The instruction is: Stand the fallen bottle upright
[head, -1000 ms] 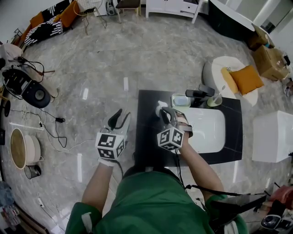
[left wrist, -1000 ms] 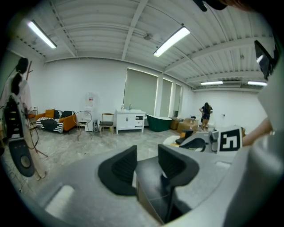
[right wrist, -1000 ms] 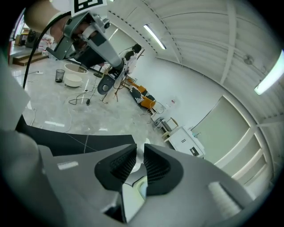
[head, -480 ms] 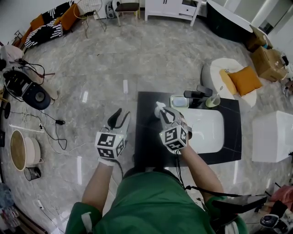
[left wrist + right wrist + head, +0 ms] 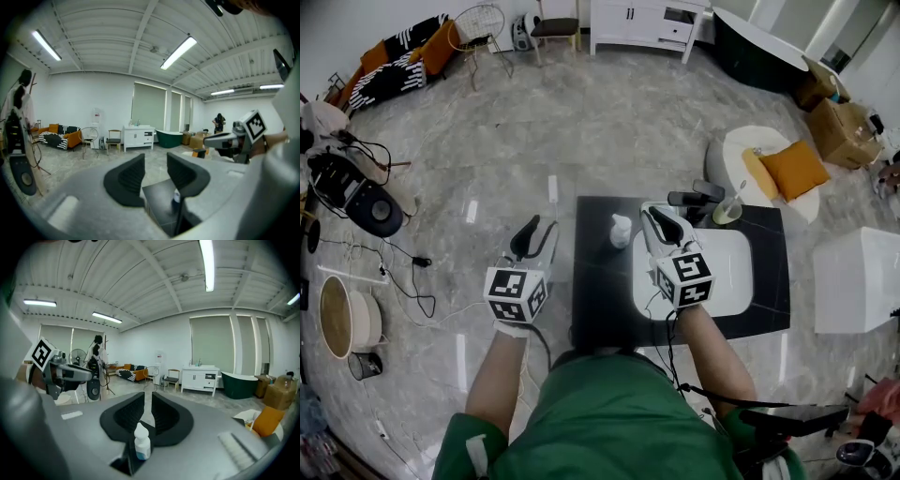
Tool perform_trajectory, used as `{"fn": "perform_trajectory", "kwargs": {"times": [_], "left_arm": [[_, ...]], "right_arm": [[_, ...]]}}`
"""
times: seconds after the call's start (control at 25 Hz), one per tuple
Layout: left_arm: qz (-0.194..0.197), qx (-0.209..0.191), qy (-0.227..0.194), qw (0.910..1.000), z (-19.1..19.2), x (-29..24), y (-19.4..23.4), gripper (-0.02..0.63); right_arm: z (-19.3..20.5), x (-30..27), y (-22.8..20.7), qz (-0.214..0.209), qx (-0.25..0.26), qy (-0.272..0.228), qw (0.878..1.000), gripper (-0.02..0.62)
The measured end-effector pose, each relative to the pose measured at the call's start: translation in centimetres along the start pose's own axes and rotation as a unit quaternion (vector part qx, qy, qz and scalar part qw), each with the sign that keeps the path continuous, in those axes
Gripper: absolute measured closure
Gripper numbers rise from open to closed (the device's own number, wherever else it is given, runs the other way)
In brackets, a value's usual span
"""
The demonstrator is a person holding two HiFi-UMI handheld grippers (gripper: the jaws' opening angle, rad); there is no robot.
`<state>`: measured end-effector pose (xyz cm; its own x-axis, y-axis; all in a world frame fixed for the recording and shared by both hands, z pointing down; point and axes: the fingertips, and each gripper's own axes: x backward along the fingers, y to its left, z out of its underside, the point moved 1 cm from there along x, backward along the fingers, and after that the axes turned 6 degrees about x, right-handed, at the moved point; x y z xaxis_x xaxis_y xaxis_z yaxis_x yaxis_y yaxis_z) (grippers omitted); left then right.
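The bottle [image 5: 621,231] stands upright — print unreadable.

I read no legible text, brand, number or sign in any view. The marker cube [image 5: 514,295] on the left gripper [image 5: 536,230] and the one on the right gripper [image 5: 664,217] bear only black-and-white square patterns. The bottle [image 5: 142,444] shows no readable print.

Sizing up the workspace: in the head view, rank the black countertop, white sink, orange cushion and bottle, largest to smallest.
black countertop
white sink
orange cushion
bottle
The cushion sits farther away, so its real size is unsure.
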<state>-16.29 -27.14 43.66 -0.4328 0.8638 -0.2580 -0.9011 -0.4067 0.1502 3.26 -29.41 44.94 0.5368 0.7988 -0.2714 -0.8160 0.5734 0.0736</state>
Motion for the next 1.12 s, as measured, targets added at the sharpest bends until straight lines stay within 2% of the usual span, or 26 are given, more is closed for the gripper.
{"fn": "perform_trajectory", "kwargs": {"times": [0.28,0.48,0.68,1.12], "left_arm": [[0.012,-0.011,-0.035,0.9992,-3.5,1.0,-1.9,0.460],[0.023,-0.021,-0.061,0.9977,-5.9,1.8,-3.3,0.460],[0.031,-0.026,-0.070,0.9967,-6.7,1.8,-4.4,0.460],[0.033,-0.025,-0.072,0.9965,-6.9,2.0,-4.5,0.462]], "right_arm": [[-5.6,3.6,-1.0,0.019,-0.032,-0.083,0.996,0.571],[-9.0,6.3,-1.0,0.033,-0.008,-0.127,0.991,0.571],[-10.3,7.9,-1.4,0.053,0.031,-0.141,0.988,0.571],[-10.8,8.8,-1.3,0.059,0.027,-0.152,0.986,0.571]]}}
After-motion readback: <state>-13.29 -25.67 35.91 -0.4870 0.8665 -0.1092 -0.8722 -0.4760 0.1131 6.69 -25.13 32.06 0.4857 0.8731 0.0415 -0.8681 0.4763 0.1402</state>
